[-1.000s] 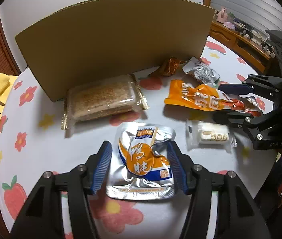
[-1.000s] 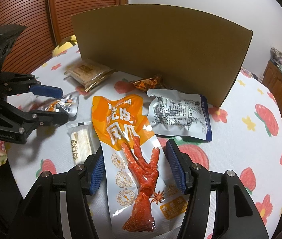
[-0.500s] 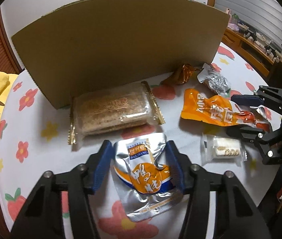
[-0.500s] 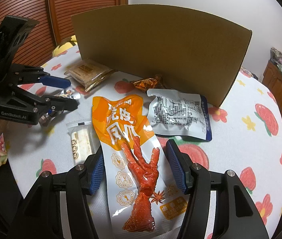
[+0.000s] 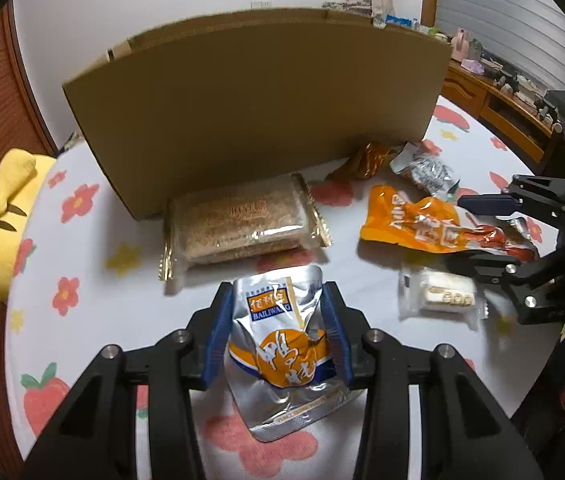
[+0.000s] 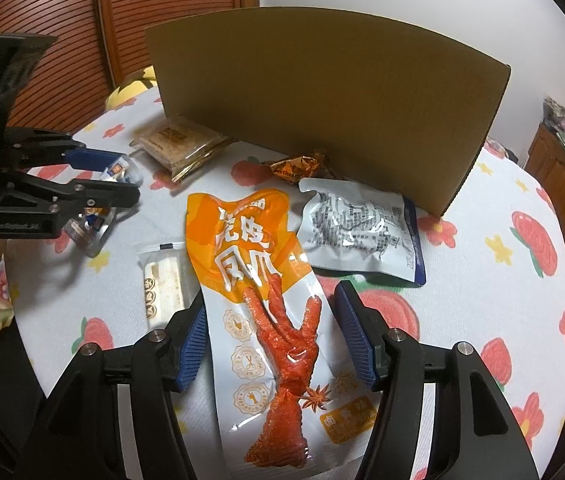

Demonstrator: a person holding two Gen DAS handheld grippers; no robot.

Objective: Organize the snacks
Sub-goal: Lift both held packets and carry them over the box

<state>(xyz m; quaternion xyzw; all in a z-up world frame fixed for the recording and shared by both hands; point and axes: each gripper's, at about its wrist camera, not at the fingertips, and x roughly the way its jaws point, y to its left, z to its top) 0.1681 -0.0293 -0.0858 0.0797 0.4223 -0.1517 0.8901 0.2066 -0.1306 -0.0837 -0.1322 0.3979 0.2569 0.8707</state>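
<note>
Left tool (image 5: 276,338): from my left camera, both blue pads press the sides of the silver duck pouch (image 5: 282,354); it is gripped and crumpled between them, its lower end over the flowered bench (image 5: 94,292).
Right tool (image 6: 270,340): wide apart, straddling the orange chicken-feet pack (image 6: 266,292); the left pad sits at the pack's edge, the right pad stands off it. The pack lies flat.
Only in the left view: the clear-wrapped cake bar (image 5: 238,226) in full, lying just in front of the cardboard box (image 5: 258,100); the yellow cushion (image 5: 2,216) past the bench's left edge.
Only in the right view: the printed back of the silver-blue pouch (image 6: 360,236), flat beside the chicken-feet pack; the small orange wrapper (image 6: 296,166) against the box wall.
Both views: the small white biscuit packet (image 6: 162,280) just left of the chicken-feet pack.
Edges: the box wall closes off the far side; in the right view the bench rim curves away close on the right.
Open room: bare cloth shows right of the silver-blue pouch, and left of the cake bar in the left view.
</note>
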